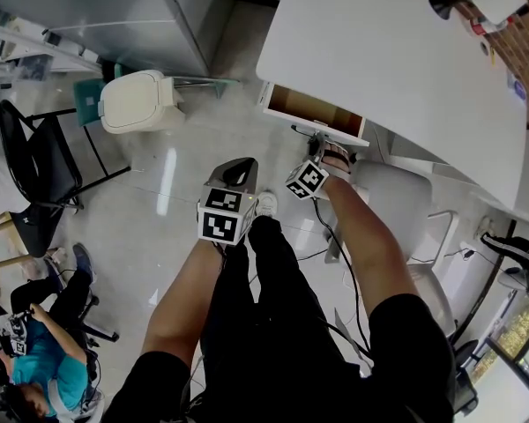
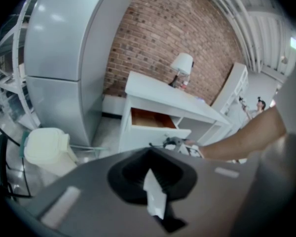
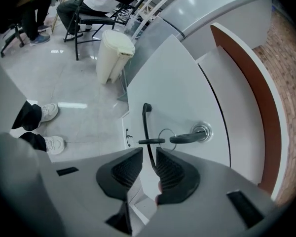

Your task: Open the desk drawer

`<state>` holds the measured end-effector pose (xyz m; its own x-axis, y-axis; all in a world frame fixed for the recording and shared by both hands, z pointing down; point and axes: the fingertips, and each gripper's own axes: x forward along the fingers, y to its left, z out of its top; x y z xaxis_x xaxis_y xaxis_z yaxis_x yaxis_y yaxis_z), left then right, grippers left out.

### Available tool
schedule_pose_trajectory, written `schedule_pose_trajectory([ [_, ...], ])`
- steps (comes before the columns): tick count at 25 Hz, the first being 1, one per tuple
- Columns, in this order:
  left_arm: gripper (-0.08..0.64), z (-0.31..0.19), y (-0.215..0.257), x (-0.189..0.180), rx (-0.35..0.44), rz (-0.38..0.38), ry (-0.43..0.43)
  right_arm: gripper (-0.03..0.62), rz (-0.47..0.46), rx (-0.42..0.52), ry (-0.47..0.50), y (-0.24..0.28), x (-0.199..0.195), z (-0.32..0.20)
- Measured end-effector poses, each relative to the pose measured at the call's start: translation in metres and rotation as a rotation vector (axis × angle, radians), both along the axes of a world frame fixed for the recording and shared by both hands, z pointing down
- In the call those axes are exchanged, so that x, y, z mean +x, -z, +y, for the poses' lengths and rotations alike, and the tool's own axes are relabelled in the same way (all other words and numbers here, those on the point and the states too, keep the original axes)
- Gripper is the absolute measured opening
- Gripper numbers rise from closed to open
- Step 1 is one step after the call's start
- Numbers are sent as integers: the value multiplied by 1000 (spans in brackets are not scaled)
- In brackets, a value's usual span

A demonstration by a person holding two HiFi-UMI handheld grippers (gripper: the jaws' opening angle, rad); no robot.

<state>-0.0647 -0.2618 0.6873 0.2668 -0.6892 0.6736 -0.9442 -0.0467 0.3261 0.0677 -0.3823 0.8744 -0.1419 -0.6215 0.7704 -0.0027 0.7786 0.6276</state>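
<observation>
Drawer (image 1: pixel 310 106) at 1 o'clock in the head view, already part-way out from under the near edge of the white counter (image 1: pixel 397 51), brown inside open to the ceiling.

Right claw (image 3: pixel 149 154) narrowly spread astride the black drawer handle (image 3: pixel 145 127): bar against the pad on the 3 o'clock side, a sliver of white front showing on the 9 o'clock side, so apparently not pinched hard. Left claw (image 2: pixel 149 152) pressed together on nothing, hanging by the thigh, well apart from the counter.

Step in hand, by judgement: drawing the drawer further out. Best done by closing firmly on the bar first, near its middle. Then a pull straight back along the runners, toward 7 o'clock in the head view, kept level, with no twisting or lifting. Worth keeping clear of the key (image 3: pixel 187 138) in the lock, just beside the handle at 3 o'clock in the right gripper view. Worth slowing near the end of travel.

Long axis of the drawer front running from 10 o'clock to 4 o'clock in the head view, parallel to the counter's edge. Front facing 7 o'clock, toward the person's legs. Handle lying along that same axis, seen as 12-to-6 in the right gripper view.
</observation>
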Motion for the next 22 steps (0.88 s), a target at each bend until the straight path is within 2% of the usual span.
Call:
schedule_pose_trajectory([
  [3,-2,-1,1,0,1,3,-3,117,-6,-6,-23,1,3,2],
  [7,-2,-5,1,1,7,4,-14,133,-24,-1,-30,6,6,5],
  [10,-2,-9,4,2,9,5,-24,135,-68,37,-37,18,7,8],
  [11,-2,-10,5,3,11,5,-27,133,-101,50,-50,25,8,9],
  [12,-2,-13,8,3,15,5,-29,91,-139,59,-69,34,8,10],
  [13,-2,-15,10,3,19,4,-31,5,-180,59,-98,42,10,11],
  [18,-2,-26,31,8,40,-1,-53,-2,-409,-41,-367,85,21,17],
  [22,-2,-33,54,19,61,-7,-81,-2,-581,-72,-466,140,14,29],
])
